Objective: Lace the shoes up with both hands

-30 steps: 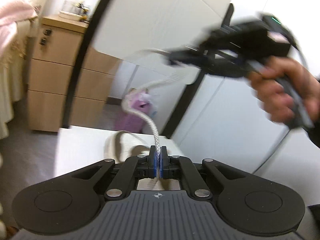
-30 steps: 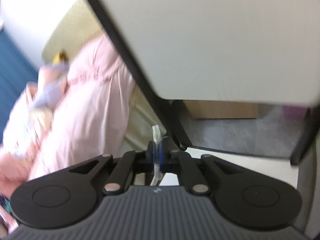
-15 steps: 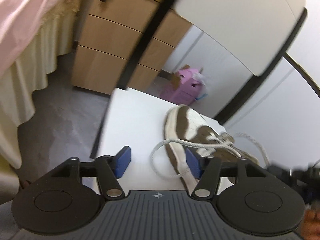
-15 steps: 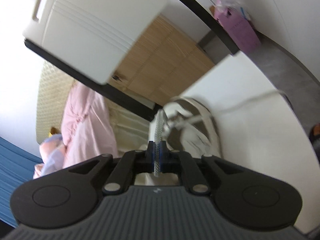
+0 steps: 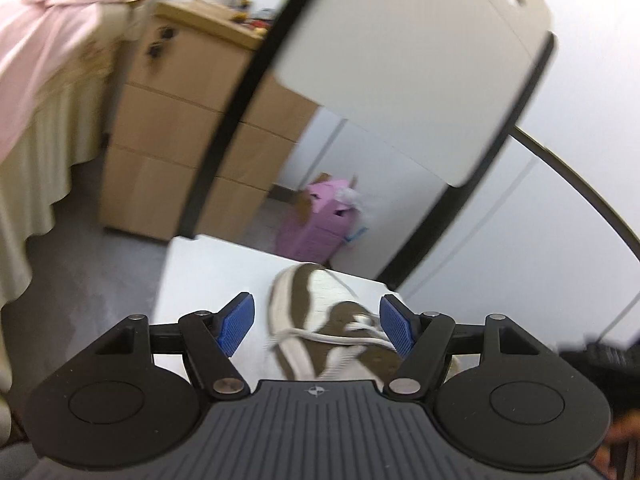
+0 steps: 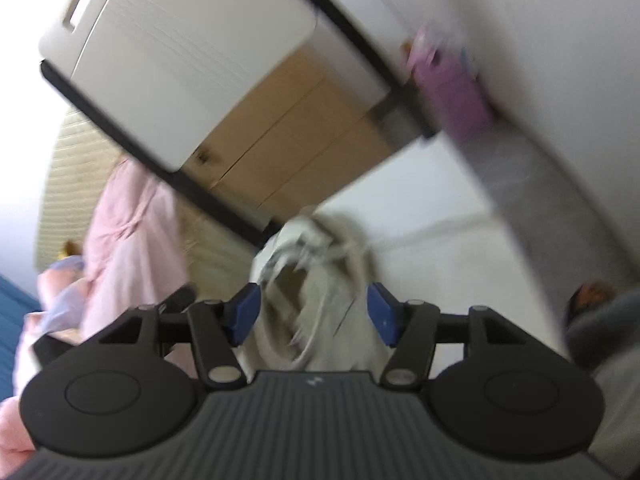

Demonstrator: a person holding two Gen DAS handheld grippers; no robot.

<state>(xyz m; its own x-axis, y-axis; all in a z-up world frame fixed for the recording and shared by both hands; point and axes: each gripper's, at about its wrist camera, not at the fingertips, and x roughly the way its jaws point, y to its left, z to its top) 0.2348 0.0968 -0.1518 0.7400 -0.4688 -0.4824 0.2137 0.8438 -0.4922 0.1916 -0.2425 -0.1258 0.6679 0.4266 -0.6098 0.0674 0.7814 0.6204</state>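
Brown-and-cream sneaker (image 5: 320,320) on smooth white table (image 5: 208,272), woven white lace (image 5: 320,336) lying loose across tongue. Left gripper (image 5: 317,323) above shoe, ribbed blue pads (image 5: 236,322) spread wide, nothing held. Right gripper (image 6: 313,313) likewise spread, empty, shoe blurred between fingers. Tan wood drawers (image 5: 168,152), pink box (image 5: 320,220) behind.

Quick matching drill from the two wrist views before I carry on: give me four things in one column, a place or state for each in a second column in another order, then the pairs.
Things:
1. left gripper
2. shoe
3. pink box
4. wooden drawer cabinet

Places or states:
A. on the floor beyond the table
B. open, nothing between its pads
C. lying on the white table, lace across it
D. standing on the floor beside the bed skirt

Pairs: 1-B, 2-C, 3-A, 4-D
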